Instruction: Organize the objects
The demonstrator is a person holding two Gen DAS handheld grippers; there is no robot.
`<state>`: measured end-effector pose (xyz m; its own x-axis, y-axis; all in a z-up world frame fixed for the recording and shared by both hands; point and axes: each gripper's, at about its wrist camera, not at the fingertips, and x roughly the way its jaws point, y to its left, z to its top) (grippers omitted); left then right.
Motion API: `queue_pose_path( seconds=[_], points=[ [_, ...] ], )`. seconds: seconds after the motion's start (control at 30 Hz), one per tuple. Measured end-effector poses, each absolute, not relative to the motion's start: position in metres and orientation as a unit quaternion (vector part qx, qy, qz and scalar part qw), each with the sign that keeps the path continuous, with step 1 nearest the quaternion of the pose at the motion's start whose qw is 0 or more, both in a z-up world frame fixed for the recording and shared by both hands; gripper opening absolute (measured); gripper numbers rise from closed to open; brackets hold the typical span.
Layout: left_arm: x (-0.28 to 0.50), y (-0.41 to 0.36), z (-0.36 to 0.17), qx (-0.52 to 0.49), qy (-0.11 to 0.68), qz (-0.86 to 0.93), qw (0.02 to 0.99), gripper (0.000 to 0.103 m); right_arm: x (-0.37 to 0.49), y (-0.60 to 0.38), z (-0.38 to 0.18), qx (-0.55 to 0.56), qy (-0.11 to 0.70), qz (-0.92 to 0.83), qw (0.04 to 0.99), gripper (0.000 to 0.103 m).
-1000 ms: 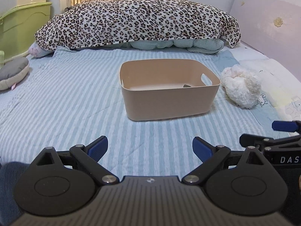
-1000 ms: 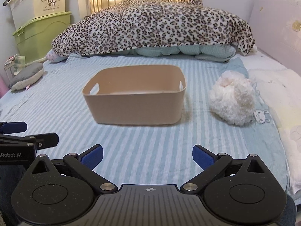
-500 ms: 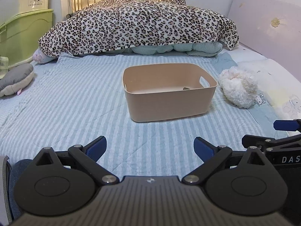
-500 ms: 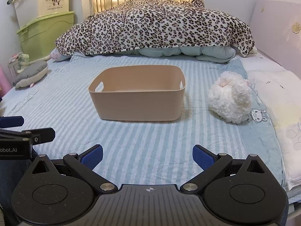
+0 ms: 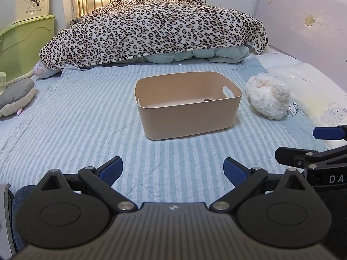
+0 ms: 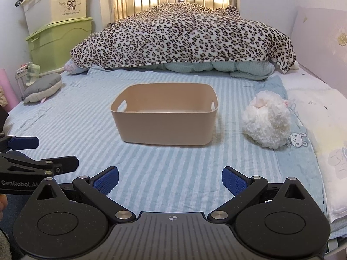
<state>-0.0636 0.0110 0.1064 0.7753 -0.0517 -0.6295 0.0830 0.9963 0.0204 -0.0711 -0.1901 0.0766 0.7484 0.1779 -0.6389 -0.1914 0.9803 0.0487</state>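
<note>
A tan plastic bin (image 5: 188, 106) (image 6: 164, 117) with handle cut-outs sits in the middle of the striped blue bed; a small dark object (image 5: 207, 100) lies inside near its right wall. A fluffy white plush (image 5: 269, 99) (image 6: 266, 123) lies right of the bin. A grey plush (image 5: 15, 95) (image 6: 42, 87) lies at the bed's left edge. My left gripper (image 5: 173, 170) is open and empty, well short of the bin. My right gripper (image 6: 170, 178) is open and empty too, beside the left one.
A leopard-print blanket (image 5: 151, 30) is heaped over teal bedding at the far end. Green and cream storage boxes (image 6: 58, 28) are stacked at the left. A pale headboard panel (image 5: 303, 32) runs along the right, with white pillows (image 6: 321, 119) below it.
Both grippers have drawn back and risen a little, so the bin and plush look smaller and farther. Both stay open and empty.
</note>
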Motion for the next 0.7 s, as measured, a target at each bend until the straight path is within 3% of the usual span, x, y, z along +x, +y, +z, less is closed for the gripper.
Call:
queue_pose_path(
  seconds=[0.7],
  points=[
    [-0.0606,0.0095,0.1038,0.022,0.342,-0.030,0.939,0.099,-0.0701,-0.1874,0.0734,-0.014,0.351,0.108,0.930,0.103]
  ],
)
